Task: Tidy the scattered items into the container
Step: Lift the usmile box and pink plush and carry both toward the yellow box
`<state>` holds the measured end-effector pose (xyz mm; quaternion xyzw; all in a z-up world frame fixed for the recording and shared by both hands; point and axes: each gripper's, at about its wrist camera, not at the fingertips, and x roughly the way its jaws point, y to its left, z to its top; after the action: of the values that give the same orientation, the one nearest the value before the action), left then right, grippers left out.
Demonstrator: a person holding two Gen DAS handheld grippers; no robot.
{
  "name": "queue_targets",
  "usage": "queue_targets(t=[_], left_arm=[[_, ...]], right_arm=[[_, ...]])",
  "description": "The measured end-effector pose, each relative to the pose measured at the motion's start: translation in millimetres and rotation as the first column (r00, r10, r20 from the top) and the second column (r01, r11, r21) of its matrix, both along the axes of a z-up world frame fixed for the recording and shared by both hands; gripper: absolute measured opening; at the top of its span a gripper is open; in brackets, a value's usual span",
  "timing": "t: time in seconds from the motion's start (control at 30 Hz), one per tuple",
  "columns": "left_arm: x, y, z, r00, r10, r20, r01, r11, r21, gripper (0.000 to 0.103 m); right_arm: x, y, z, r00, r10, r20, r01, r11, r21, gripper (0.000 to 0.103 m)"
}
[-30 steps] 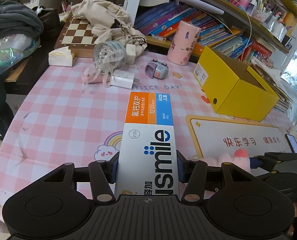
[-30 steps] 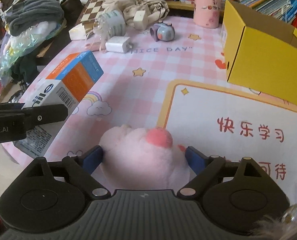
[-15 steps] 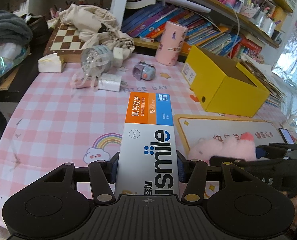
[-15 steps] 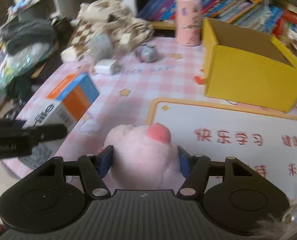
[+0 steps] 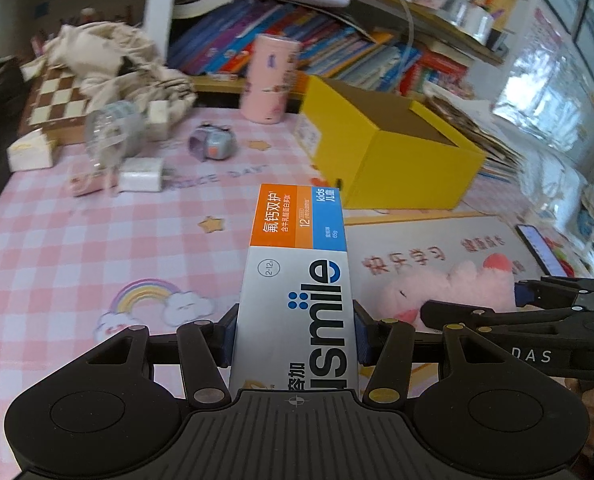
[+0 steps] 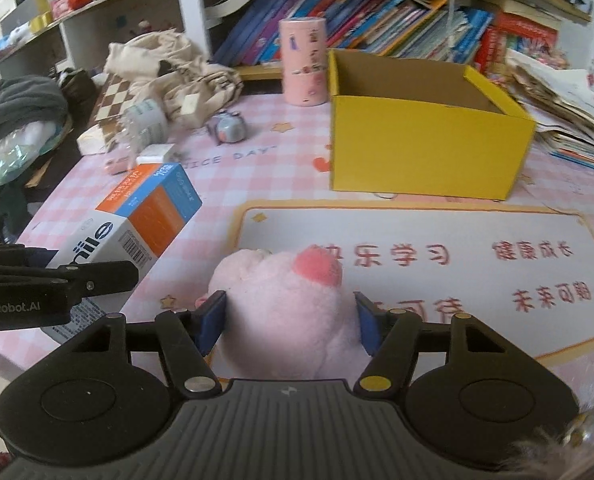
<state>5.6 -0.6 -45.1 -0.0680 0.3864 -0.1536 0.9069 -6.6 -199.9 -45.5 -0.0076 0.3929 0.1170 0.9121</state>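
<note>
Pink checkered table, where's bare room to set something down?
Free: the checkered stretch between the small grey toy camera and the white lettered mat, left of the open yellow cardboard box; the mat's middle too. Crowded: the far-left corner around the white charger and chessboard.

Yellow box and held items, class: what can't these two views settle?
- Yellow box floor: hidden by its own walls, both views.
- Toothpaste box near end: behind the left gripper body.
- Pink plush toy underside: behind the right gripper body.
- Small clutter by the chessboard: blurred, left view.
</note>
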Motion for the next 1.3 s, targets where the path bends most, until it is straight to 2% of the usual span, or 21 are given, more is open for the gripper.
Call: queue_targets(t=[0.33, 0.73, 1.3], left_arm=[[6.1, -29.3, 1.5, 0.996, -0.092, 0.009, 0.092, 0.996, -0.002, 0.052], [20.6, -70.9, 4.8, 0.987, -0.162, 0.021, 0.162, 0.987, 0.002, 0.052], [48.7, -131.9, 6.8, 0.981, -0.193, 0.032, 0.191, 0.981, 0.038, 0.052]], right_arm=[[-10.0, -27.8, 2.6, 0.996, -0.09, 0.014, 0.09, 0.996, -0.007, 0.063], [-7.9, -65.7, 4.8, 0.989, -0.146, 0.028, 0.147, 0.989, -0.016, 0.064], [29.3, -121.3, 5.9, 0.992, -0.125, 0.025, 0.125, 0.992, -0.011, 0.064]])
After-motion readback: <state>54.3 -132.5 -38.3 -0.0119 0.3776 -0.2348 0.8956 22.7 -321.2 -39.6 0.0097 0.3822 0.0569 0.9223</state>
